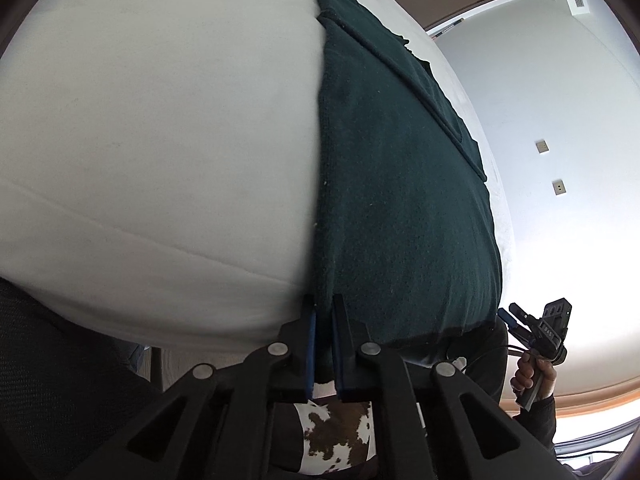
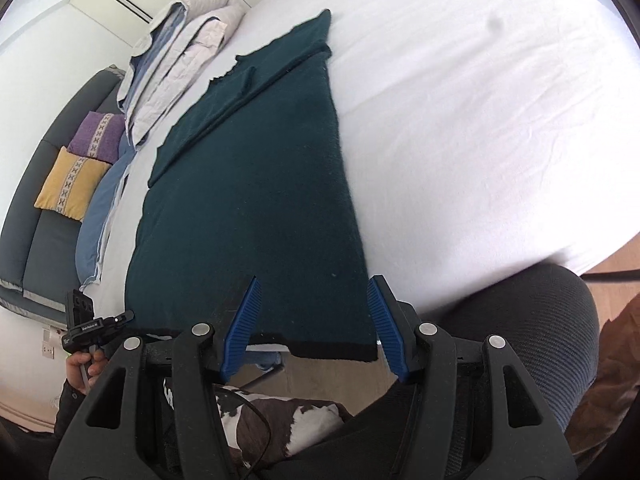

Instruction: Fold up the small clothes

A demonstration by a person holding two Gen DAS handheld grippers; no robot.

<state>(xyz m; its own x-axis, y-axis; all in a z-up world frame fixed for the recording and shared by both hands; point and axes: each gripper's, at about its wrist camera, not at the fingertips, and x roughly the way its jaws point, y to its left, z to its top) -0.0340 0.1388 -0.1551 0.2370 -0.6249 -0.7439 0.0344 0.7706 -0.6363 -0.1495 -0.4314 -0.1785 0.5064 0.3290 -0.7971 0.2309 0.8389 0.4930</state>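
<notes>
A dark green garment [image 1: 400,184] lies flat on the white bed [image 1: 160,120], with one side folded in along its length. My left gripper [image 1: 325,300] is shut on the garment's near left edge, and dark cloth shows between its blue pads. In the right wrist view the garment [image 2: 260,200] hangs a little over the bed's edge. My right gripper [image 2: 315,280] is open above its near right corner, one blue pad on each side of the hem, neither pressing. Each gripper shows in the other's view, held by a hand: right gripper [image 1: 516,314], left gripper [image 2: 120,316].
A folded pale quilt [image 2: 180,48] lies on the bed beyond the garment. A dark sofa [image 2: 36,240] with a purple cushion [image 2: 96,136] and a yellow cushion [image 2: 68,184] stands to the left. A grey mesh chair back [image 2: 540,312] is close at the lower right.
</notes>
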